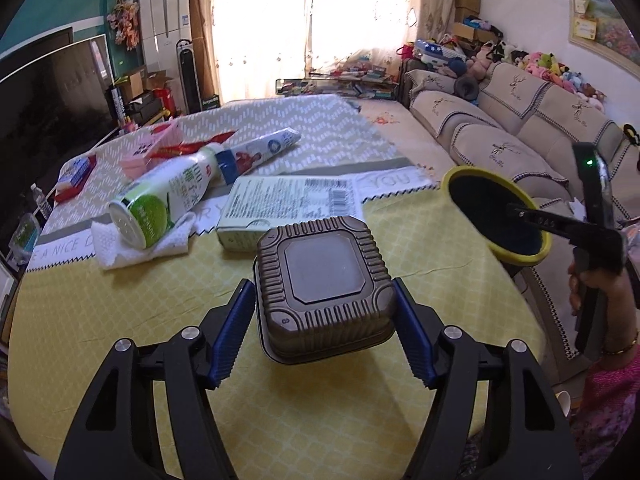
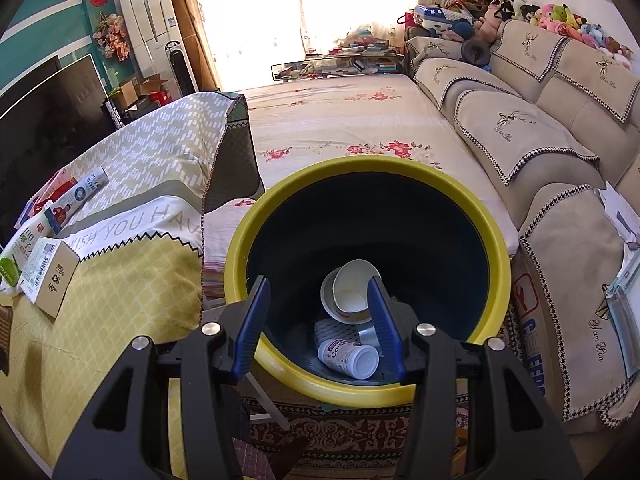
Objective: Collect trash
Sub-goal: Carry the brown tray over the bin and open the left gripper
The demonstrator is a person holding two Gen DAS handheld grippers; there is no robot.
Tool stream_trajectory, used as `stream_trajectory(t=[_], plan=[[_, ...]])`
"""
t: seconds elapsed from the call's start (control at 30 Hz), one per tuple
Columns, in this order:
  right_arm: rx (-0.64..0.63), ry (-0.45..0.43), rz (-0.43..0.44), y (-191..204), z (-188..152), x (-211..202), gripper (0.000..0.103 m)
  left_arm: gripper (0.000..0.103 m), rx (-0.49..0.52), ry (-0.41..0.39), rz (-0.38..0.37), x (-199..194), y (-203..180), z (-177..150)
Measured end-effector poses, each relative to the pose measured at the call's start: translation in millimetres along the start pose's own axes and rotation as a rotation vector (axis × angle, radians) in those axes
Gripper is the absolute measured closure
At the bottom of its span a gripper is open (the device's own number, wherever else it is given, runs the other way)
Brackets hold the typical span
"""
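Now the left gripper [image 1: 325,320] clamps the brown ribbed container [image 1: 324,280] just above the table [image 1: 120,320]; the right gripper [image 2: 320,320] pinches the yellow-rimmed bin [image 2: 360,384] wall. Risk: the smooth container slips or misses the bin. Cloth reads "WISH YOU HAV"; bottle in bin reads "Co".

The left wrist view looks steeply down over the yellow tablecloth [image 1: 100,320], close above it, facing the bright window with the sofa [image 1: 520,128] at right. The right wrist view looks down into the yellow-rimmed bin [image 2: 496,240] beside the table, very near. Both share the bin, sofa and tablecloth.
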State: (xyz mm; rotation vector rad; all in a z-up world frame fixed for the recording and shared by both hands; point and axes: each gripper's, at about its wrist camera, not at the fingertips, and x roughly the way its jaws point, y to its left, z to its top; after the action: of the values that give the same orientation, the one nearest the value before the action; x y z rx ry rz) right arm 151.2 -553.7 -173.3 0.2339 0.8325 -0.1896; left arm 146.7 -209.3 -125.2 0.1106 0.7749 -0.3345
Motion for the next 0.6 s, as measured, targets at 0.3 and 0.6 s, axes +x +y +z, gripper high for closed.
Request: stream_trajectory(t=[0.3, 0.6], plan=[[0.062, -0.036, -0.020, -23.8, -4.9, -15.9, 0.055, 0.035, 0.094, -0.028, -0.100, -1.7, -45.6, 24.7], [0.128, -0.077, -0.083, -68.8, -8.3, -38.2, 0.055, 0.035, 0.213, -0.028, -0.212, 32.9, -124.1, 62.4]])
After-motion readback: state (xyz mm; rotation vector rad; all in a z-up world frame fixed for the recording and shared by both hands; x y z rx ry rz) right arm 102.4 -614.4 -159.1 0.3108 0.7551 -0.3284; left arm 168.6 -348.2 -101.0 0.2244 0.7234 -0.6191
